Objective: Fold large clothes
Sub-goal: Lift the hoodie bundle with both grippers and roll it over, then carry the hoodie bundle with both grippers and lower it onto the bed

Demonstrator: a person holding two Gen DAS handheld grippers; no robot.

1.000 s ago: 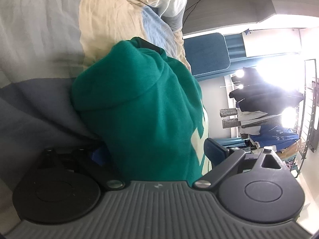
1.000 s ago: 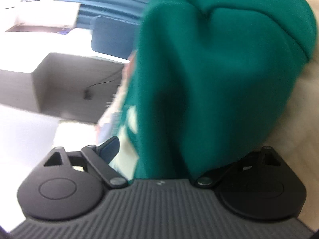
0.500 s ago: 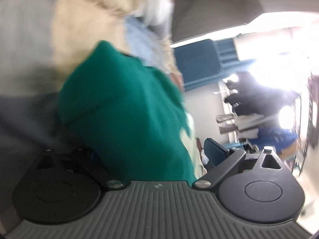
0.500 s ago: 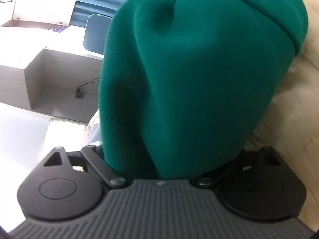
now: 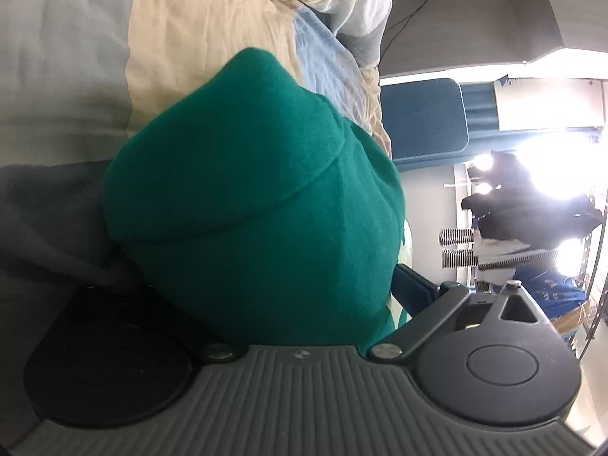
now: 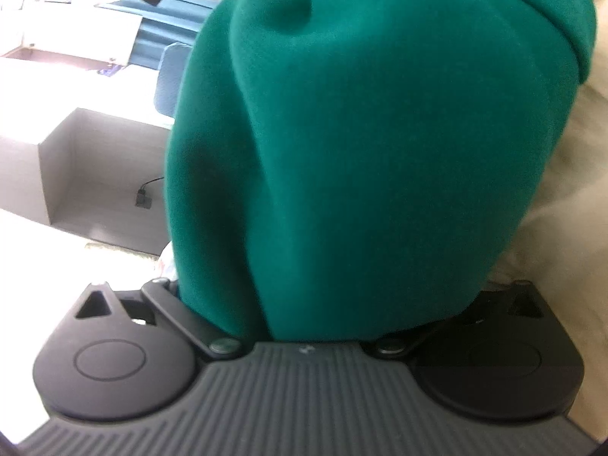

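Observation:
A thick folded green garment (image 5: 258, 190) bulges between the wide jaws of my left gripper (image 5: 266, 277). Its blue right pad (image 5: 414, 288) touches the cloth; the other finger is hidden under the fabric. The garment lies against grey and cream bedding. In the right wrist view the same green garment (image 6: 380, 133) fills the space between the jaws of my right gripper (image 6: 334, 288). Those jaws are opening and stand very wide, with both fingertips covered by cloth.
A cream quilt (image 5: 197, 30) and a grey blanket (image 5: 45, 209) lie beyond the garment. A blue chair (image 5: 421, 117) and a rack of hanging clothes (image 5: 532, 220) stand off the bed. A grey desk with a cable (image 6: 95, 174) appears in the right wrist view.
The green bundle has slid deeper into both grippers and now fills more of each view. It now covers my left gripper's left finger. Both hands drifted slightly across the bed.

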